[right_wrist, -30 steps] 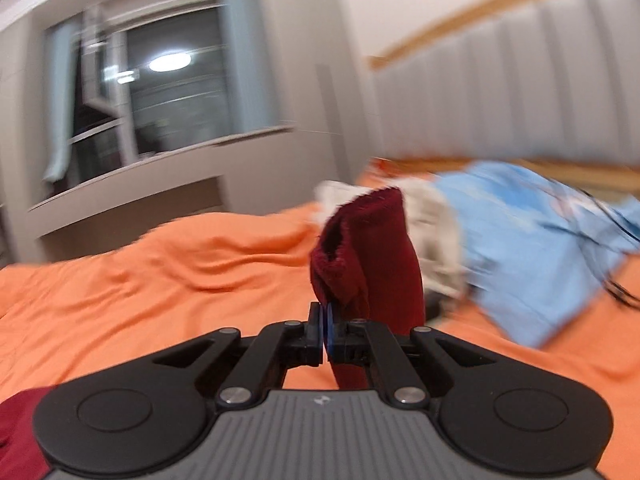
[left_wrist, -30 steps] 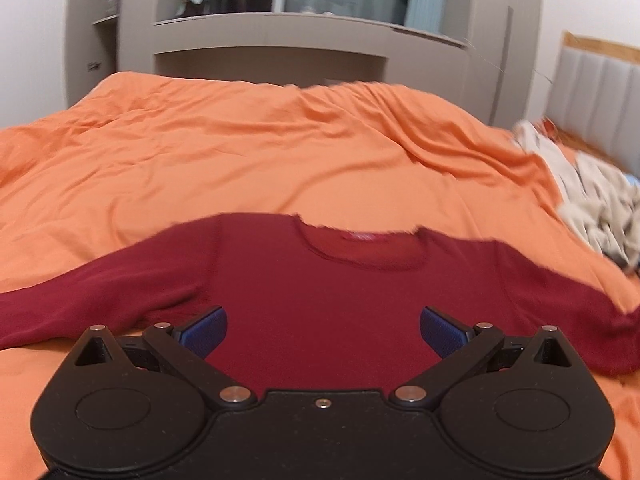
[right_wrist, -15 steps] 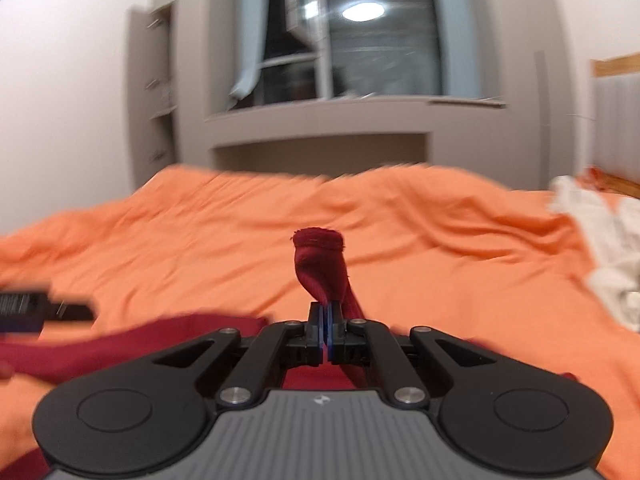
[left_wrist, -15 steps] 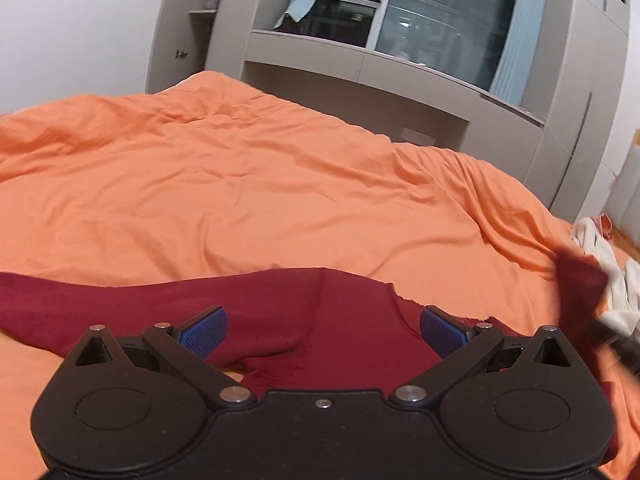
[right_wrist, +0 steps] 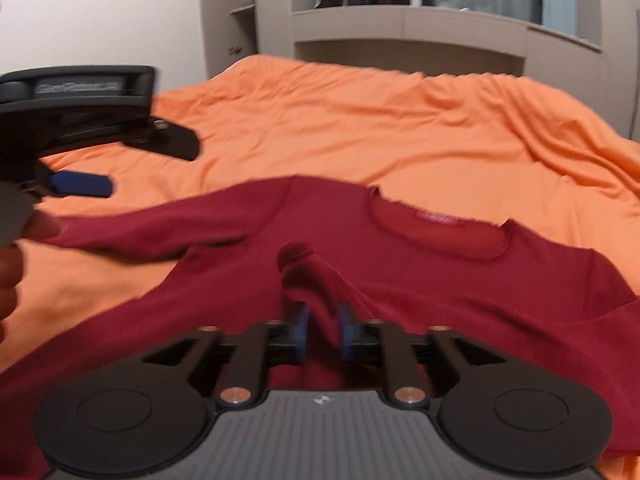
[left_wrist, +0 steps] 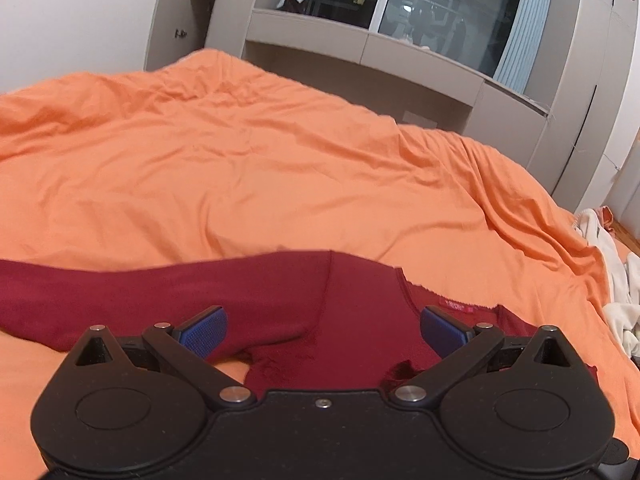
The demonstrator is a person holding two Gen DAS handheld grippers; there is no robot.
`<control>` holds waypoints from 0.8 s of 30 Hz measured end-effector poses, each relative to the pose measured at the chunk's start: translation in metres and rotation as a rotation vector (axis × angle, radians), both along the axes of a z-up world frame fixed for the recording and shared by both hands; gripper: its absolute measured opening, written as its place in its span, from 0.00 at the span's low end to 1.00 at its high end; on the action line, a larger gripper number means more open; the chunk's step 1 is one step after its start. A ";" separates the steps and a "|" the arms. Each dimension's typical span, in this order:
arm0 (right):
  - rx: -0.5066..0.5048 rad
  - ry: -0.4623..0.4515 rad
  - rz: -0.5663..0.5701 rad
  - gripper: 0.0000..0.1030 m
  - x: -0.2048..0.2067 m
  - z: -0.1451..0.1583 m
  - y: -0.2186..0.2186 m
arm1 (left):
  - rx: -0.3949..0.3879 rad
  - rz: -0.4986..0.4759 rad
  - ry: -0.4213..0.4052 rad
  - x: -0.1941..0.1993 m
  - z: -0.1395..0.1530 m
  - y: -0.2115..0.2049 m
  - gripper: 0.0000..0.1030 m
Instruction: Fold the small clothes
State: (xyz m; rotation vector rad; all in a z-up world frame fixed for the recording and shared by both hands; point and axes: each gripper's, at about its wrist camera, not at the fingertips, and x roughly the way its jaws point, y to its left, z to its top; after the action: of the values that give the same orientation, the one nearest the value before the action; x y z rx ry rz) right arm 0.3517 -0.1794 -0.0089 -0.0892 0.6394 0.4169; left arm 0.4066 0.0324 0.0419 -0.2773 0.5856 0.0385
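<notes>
red neck label (right_wrist: 439,218) on sweater (right_wrist: 460,280), lettering too blurred

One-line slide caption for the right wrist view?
Right gripper opening, sleeve between its pads, folded across the red top.

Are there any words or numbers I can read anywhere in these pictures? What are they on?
Nothing can be read for sure.
Small pink neck label inside the collar of the dark red long-sleeved knit top: tiny print, too small to read.
Light lettering on the side of the black left claw, in the right wrist view: too blurred to read.
Small pale emblem on the grey ribbed body of the right claw: a mark, not letters.
</notes>
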 end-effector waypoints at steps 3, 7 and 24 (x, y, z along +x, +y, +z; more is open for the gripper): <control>-0.018 -0.007 0.064 0.68 -0.019 0.007 -0.010 | 0.001 -0.019 0.015 0.003 -0.007 -0.005 0.99; -0.055 -0.043 0.047 0.86 -0.034 0.017 -0.041 | 0.021 -0.065 0.039 0.009 -0.017 -0.015 1.00; 0.204 -0.009 -0.534 0.86 0.030 -0.018 -0.230 | 0.258 -0.151 0.260 0.034 -0.080 -0.062 0.99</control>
State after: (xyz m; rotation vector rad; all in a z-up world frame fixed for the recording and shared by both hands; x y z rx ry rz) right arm 0.3821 -0.4098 -0.0268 0.2699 0.5823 -0.0370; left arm 0.4406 -0.0293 -0.0382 0.0244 0.8495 0.0039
